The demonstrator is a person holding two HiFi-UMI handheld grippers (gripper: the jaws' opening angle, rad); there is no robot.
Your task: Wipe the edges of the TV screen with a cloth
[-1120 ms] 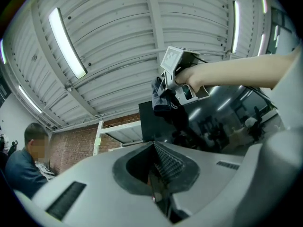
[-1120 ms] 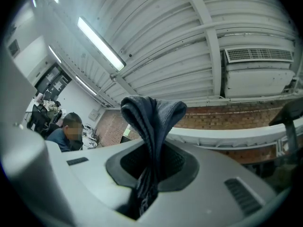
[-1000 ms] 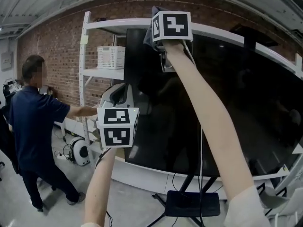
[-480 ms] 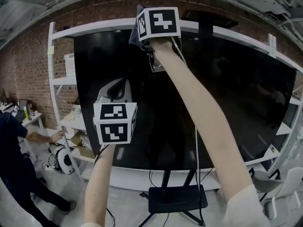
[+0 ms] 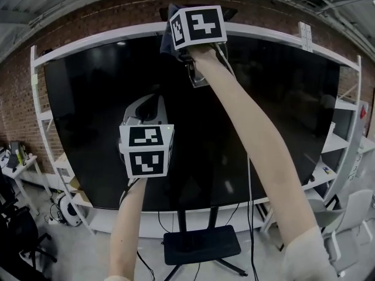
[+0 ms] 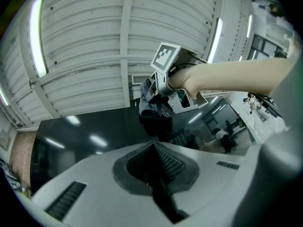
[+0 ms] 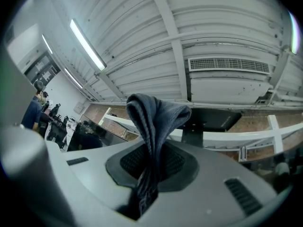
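R gripper (image 7: 150, 171) clamped on cloth (image 7: 154, 117), now mid TV (image 5: 281, 116) top edge: wipe progressing; L gripper (image 6: 154, 174) closed, empty

head: facing TV screen (image 5: 88, 127) | gripper views: upward | shared: cloth (image 6: 149, 108)

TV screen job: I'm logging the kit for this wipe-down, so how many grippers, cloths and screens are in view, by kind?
grippers: 2, the left gripper and the right gripper
cloth: 1
TV screen: 1
Total: 4
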